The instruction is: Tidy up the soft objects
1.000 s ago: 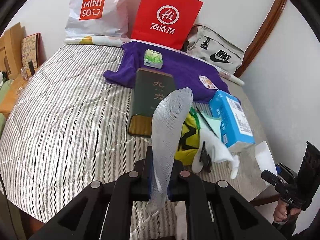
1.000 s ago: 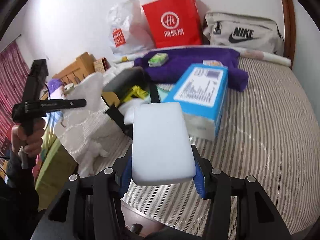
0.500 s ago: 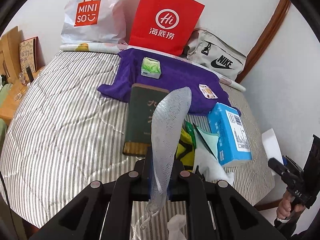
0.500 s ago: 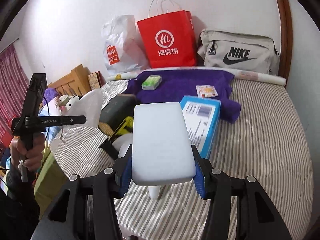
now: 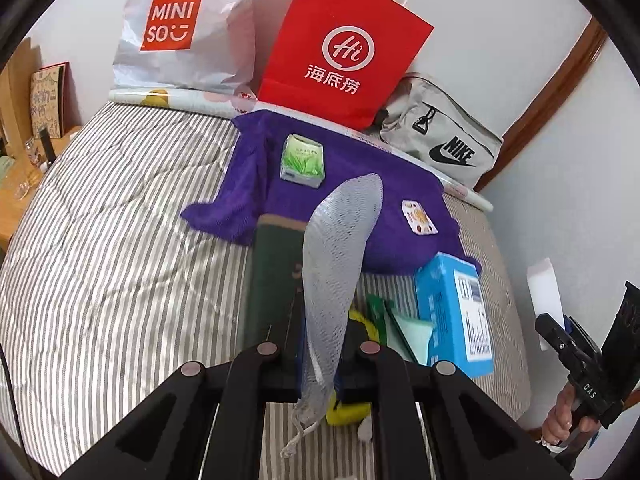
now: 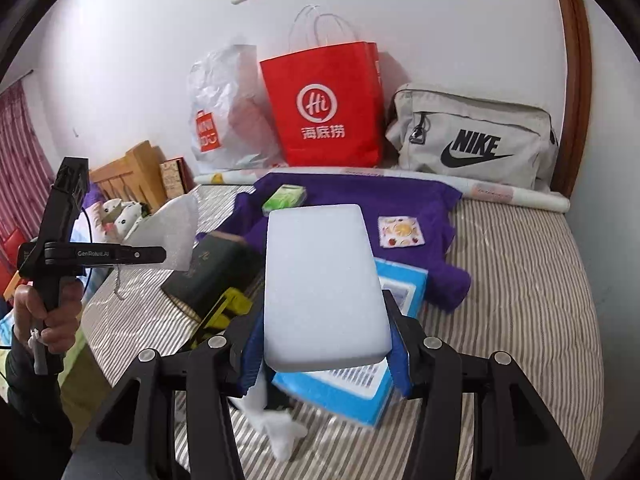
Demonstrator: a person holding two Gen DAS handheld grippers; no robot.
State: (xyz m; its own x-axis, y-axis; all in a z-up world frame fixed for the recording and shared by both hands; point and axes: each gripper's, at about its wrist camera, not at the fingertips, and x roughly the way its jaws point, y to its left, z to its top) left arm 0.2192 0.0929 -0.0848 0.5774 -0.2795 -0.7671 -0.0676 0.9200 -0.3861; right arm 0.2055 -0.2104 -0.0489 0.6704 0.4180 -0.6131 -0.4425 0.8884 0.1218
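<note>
Bed: striped quilt (image 5: 112, 248) is filling both views, with a purple towel (image 5: 352, 176) spreading across its far end.
Wall line: a red paper bag (image 6: 324, 104), a white Miniso bag (image 5: 180, 36) and a grey Nike bag (image 6: 476, 136) are standing along the wall at 12 o'clock.
Left gripper (image 5: 318, 354): its fingers are clenching a white mesh pouch (image 5: 336, 256), which is rising upright above the bed with its drawstring dangling below.
Right gripper (image 6: 324, 344): its fingers are squeezing a white foam block (image 6: 320, 280) from both sides, holding it above the blue box (image 6: 340, 392).
Clutter: a dark green book (image 5: 272, 276) is lying at 9 o'clock of the pouch, and a green tissue pack (image 5: 302, 160) is sitting on the towel.
</note>
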